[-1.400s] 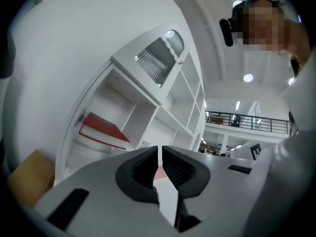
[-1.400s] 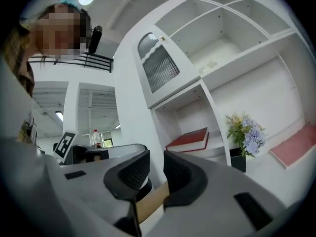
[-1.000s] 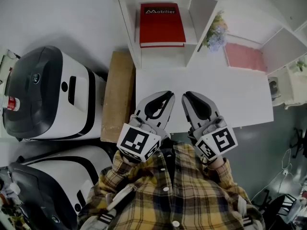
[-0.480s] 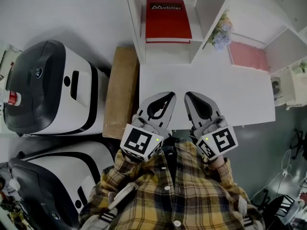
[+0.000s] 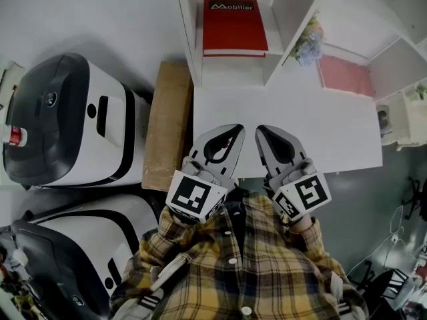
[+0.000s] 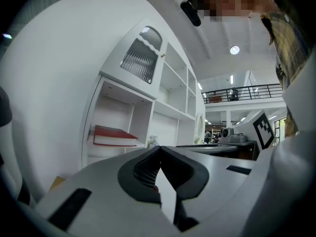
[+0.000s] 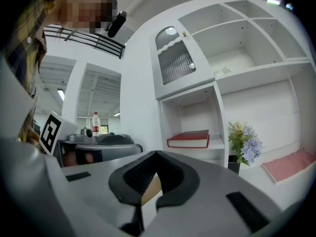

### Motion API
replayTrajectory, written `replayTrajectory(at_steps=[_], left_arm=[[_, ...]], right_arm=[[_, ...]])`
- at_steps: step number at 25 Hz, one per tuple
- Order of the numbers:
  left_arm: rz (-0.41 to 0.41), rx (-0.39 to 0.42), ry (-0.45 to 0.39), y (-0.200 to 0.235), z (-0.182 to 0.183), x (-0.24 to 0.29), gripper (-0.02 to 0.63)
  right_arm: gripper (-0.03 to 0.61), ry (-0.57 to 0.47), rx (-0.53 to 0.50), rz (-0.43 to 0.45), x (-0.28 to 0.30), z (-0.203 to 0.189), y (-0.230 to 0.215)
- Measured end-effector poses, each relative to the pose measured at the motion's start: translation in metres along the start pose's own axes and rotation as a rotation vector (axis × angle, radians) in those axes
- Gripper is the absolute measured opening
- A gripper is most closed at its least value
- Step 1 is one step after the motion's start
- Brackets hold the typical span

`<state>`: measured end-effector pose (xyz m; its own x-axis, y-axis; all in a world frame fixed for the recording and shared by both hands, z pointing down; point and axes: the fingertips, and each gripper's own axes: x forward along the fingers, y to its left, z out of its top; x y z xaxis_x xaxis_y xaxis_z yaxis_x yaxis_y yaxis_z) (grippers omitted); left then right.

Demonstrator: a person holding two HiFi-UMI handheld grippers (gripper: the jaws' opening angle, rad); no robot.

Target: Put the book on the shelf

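A red book [image 5: 233, 24] lies flat on a low board of the white shelf unit [image 5: 192, 52]; it also shows as the red book [image 6: 114, 135] and red book [image 7: 189, 138]. Both grippers hover side by side over the near edge of the white table [image 5: 333, 132], well short of the shelf. My left gripper [image 5: 235, 129] is shut with nothing in it, and its jaw tips meet in the left gripper view [image 6: 159, 149]. My right gripper [image 5: 261, 131] is shut and empty too, tips together in the right gripper view [image 7: 156, 154].
A flower bunch [image 5: 308, 44] and a pink cloth [image 5: 344, 77] sit in the shelf bays right of the book. A brown cardboard box [image 5: 164, 122] stands left of the table. Large white and dark machines [image 5: 67, 125] fill the left side.
Both grippers stayed over the table's near edge; their jaws have drawn together. The view shifted slightly, so the shelf and book sit a little higher and to the right.
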<state>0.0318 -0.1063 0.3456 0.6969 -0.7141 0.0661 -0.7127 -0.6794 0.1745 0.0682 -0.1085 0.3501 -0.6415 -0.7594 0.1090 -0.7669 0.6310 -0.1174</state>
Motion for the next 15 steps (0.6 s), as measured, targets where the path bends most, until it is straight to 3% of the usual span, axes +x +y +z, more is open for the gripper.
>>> replayTrajectory(at_steps=[15], left_arm=[[0.003, 0.007, -0.008, 0.0055, 0.0031, 0.0044, 0.018]], right_arm=[[0.017, 0.009, -0.003, 0.027, 0.007, 0.0002, 0.0015]])
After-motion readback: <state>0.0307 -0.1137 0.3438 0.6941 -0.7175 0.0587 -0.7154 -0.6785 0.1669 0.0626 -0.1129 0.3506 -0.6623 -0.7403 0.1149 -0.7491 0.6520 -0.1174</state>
